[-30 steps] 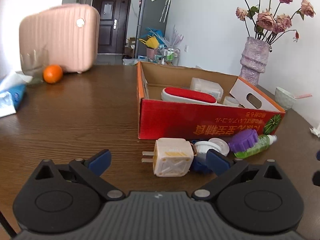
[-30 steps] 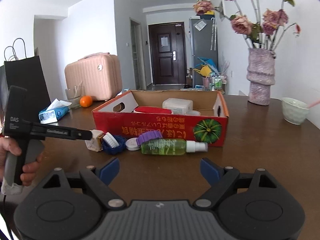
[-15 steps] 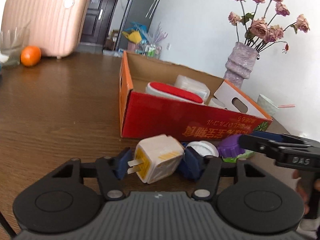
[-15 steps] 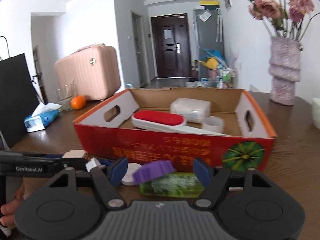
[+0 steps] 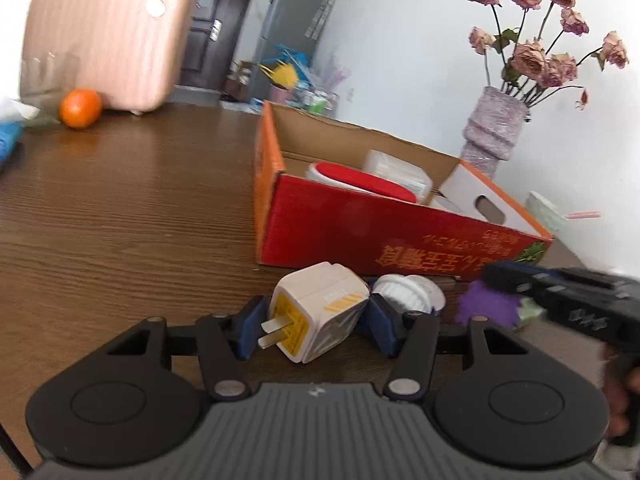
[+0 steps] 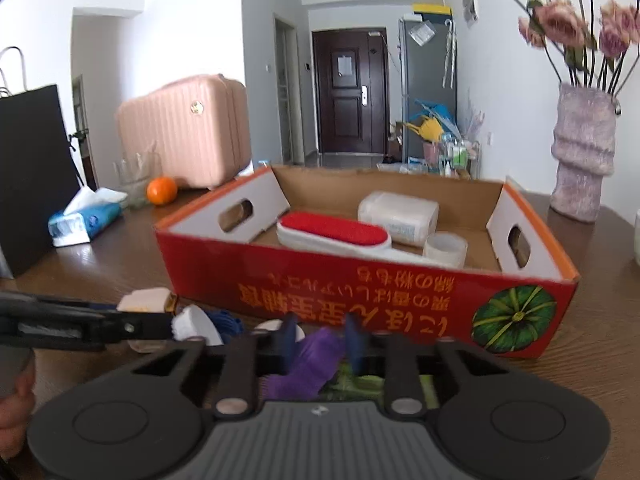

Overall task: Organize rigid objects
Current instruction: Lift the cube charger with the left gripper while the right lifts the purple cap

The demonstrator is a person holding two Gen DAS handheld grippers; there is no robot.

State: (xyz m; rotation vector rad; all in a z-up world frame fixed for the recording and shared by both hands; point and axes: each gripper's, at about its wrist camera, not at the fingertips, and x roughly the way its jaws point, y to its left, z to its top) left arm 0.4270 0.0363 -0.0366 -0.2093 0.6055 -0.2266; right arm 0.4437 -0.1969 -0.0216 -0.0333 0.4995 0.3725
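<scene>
My left gripper is shut on a white and yellow plug adapter, tilted with its prongs toward the camera, just in front of the red cardboard box. A white round lid lies right behind it. In the right wrist view my right gripper is shut on a purple ridged cap, above a green spray bottle that the gripper body mostly hides. The box holds a red and white brush, a clear container and a tape roll.
An orange and a pink suitcase stand at the table's far left. A tissue pack and a black bag sit nearer on the left. A vase of dried roses and a pale bowl are behind the box on the right.
My left gripper closed on the plug adapter and tipped it up. My right gripper moved forward to the box front and closed on the purple cap.
</scene>
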